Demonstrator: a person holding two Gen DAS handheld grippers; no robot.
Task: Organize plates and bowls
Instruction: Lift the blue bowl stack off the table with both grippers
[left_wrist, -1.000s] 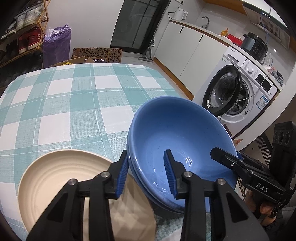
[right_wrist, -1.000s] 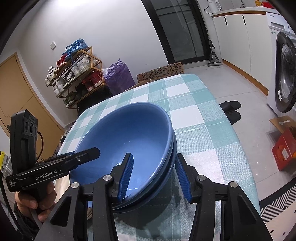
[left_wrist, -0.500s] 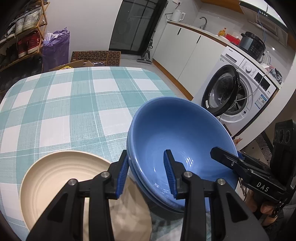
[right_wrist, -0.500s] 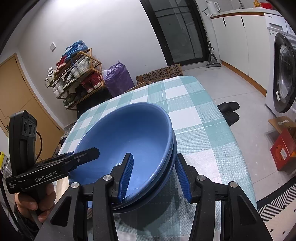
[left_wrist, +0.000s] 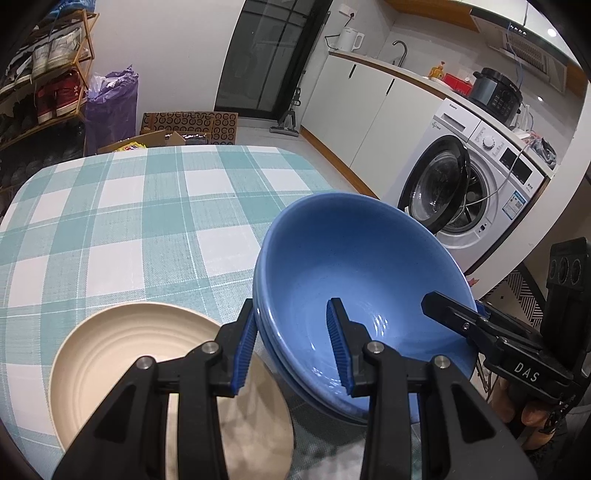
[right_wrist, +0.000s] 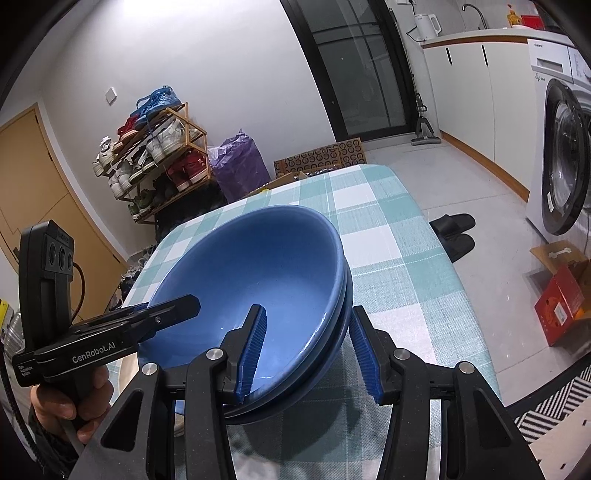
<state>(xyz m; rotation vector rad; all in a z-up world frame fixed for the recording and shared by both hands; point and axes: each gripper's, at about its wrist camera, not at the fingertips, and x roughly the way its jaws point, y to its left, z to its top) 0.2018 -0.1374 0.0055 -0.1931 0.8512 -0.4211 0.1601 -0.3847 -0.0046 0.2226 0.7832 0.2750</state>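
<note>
1. Two nested blue bowls (left_wrist: 354, 295) sit on the checked tablecloth (left_wrist: 129, 221), beside a cream plate (left_wrist: 129, 362).
2. The left gripper (left_wrist: 291, 347) and right gripper (right_wrist: 306, 350) straddle opposite rims, each pinching the stack.

A home, an open kitchen and entry area in a flat. White cabinets (left_wrist: 373, 107) run under a counter holding a kettle (left_wrist: 351, 38), a tap (left_wrist: 400, 50) and a black cooker (left_wrist: 495, 94) — a front-loading washing machine (left_wrist: 476, 184) stands beside them, door open. A wooden rack of shoes (right_wrist: 155, 147), a purple bag (right_wrist: 238, 164), slippers (right_wrist: 454, 236) on the floor and a dark glass door (right_wrist: 362, 62) complete it — the worktop (left_wrist: 129, 206) wears a teal checked cloth.
</note>
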